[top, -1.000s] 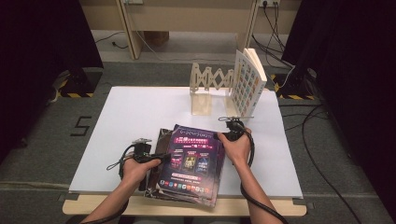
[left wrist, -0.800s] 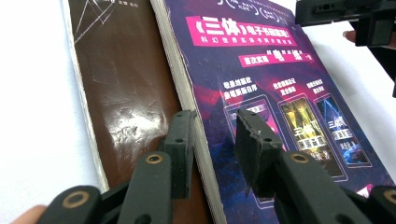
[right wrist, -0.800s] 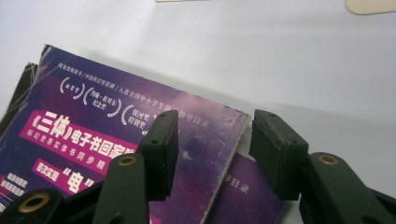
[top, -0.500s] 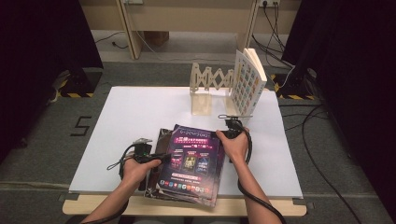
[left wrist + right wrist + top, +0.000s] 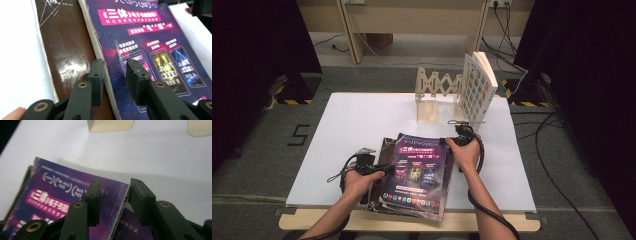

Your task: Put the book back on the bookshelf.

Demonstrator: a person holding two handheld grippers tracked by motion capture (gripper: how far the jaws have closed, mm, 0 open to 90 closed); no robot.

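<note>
Right gripper (image 5: 458, 136) closing astride purple book (image 5: 419, 172), unclamped; white tabletop (image 5: 362, 125), grey carpet (image 5: 257, 150).

quick count: two grippers, two books stacked near table (image 5: 352, 125) front edge, one book upright in one wooden rack (image 5: 437, 92) behind stack

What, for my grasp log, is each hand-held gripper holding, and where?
Cannot be told: left hand-held gripper straddles left edge of purple magazine; right hand-held gripper, jaws just closing, straddles its right edge.

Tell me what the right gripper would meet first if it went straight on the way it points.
Probably the purple book: the right gripper already straddles its spine edge, jaws just closing.
</note>
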